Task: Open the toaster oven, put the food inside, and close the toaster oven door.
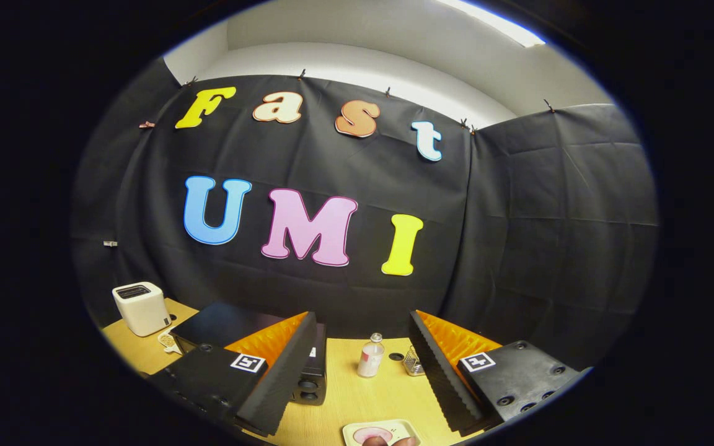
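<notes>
Holding the hand-held gripper (pixel 363 371) level above the worktop (pixel 344 402), I have its fingers spread wide with nothing between them, so it is ready to reach rather than carry. The toaster oven (pixel 233 328) sits at the lower left of the frame, a dark box partly hidden behind my left finger, and from here I cannot tell whether its door is shut or where the handle runs. My judgement is that opening it comes first, so I should swing left and drop lower until the door's top edge shows plainly, then hook or pinch the handle squarely and pull along the door's own arc, not straight back. The food (pixel 388 441) lies on a small plate (pixel 382 429) at the very bottom of the frame, between and just below the fingers, and should be left alone until the door is down. A small bottle (pixel 370 356) stands beyond the fingers at lower centre, and a white toaster (pixel 141 307) sits further left; I should sweep clear of both.
</notes>
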Available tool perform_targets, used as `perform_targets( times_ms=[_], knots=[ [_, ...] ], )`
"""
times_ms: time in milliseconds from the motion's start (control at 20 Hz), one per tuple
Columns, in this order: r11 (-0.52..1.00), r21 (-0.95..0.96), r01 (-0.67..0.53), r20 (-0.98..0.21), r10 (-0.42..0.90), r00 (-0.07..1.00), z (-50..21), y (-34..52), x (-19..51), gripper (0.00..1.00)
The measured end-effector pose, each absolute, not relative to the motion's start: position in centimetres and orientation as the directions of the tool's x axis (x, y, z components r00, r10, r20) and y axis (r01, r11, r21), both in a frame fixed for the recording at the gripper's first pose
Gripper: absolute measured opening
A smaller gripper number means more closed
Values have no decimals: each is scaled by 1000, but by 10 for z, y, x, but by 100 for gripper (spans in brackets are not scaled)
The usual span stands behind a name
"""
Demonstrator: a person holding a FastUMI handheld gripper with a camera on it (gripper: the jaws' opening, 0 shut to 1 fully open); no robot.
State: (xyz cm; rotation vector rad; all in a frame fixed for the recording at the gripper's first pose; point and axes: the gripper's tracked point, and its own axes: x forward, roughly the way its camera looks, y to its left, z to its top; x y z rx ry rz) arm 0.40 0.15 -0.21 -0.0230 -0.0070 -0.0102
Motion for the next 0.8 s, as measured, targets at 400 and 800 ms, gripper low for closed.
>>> perform_targets(
  times_ms=[400,800],
  knots=[
    [996,74,-50,9,50,999,-4,60,13,98],
    [982,107,-155,-83,164,983,-66,184,40,98]
  ],
)
